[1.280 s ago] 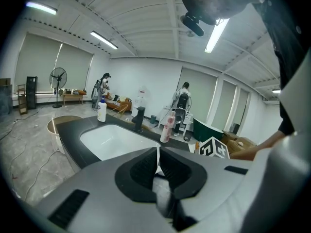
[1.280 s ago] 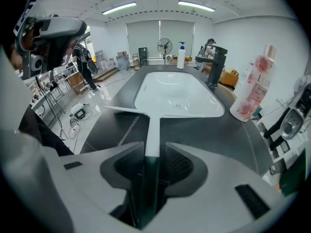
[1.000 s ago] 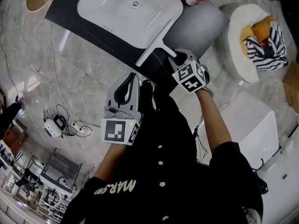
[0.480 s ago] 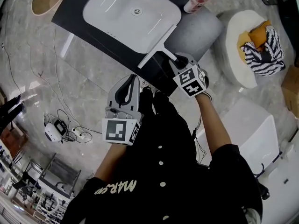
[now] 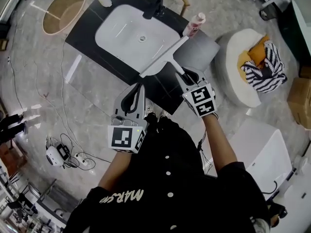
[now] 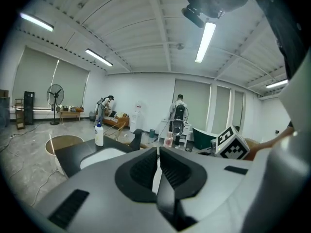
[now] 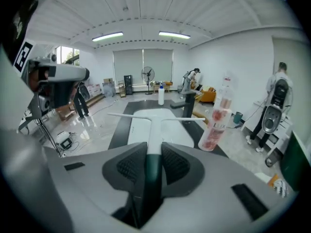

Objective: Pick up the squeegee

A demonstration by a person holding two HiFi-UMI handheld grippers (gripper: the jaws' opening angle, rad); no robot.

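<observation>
Right gripper view: at the bottom centre, the right gripper (image 7: 153, 163) pinches the squeegee (image 7: 153, 125) by its dark handle, one pad on each side. The white neck runs straight out along the jaw line to the crossbar blade in the middle of the frame. Gripping the handle and not the blade keeps the thin rubber edge free, and it lines the tool up with the gripper, so it should steer predictably.

The blade seems to hang in the air above the sink (image 7: 177, 130), not resting on it, so the pickup looks essentially done. A pink bottle (image 7: 216, 120) stands right of centre, beside the blade's end but apart from it.

In the left gripper view, the left gripper (image 6: 158, 166) has its pads drawn together to a thin slit with nothing between them. It is spare for this one-handed job.

In the head view, the left gripper (image 5: 138, 87) sits at lower centre, short of the counter (image 5: 85, 35). The right gripper (image 5: 188, 76) is just right of it, over the counter's near edge. The squeegee (image 5: 163, 57) slants up and right over the rim of the sink (image 5: 121, 35), its far tip near the bottle (image 5: 193, 24). The faucet (image 5: 156, 1) stands beyond, at top centre.
</observation>
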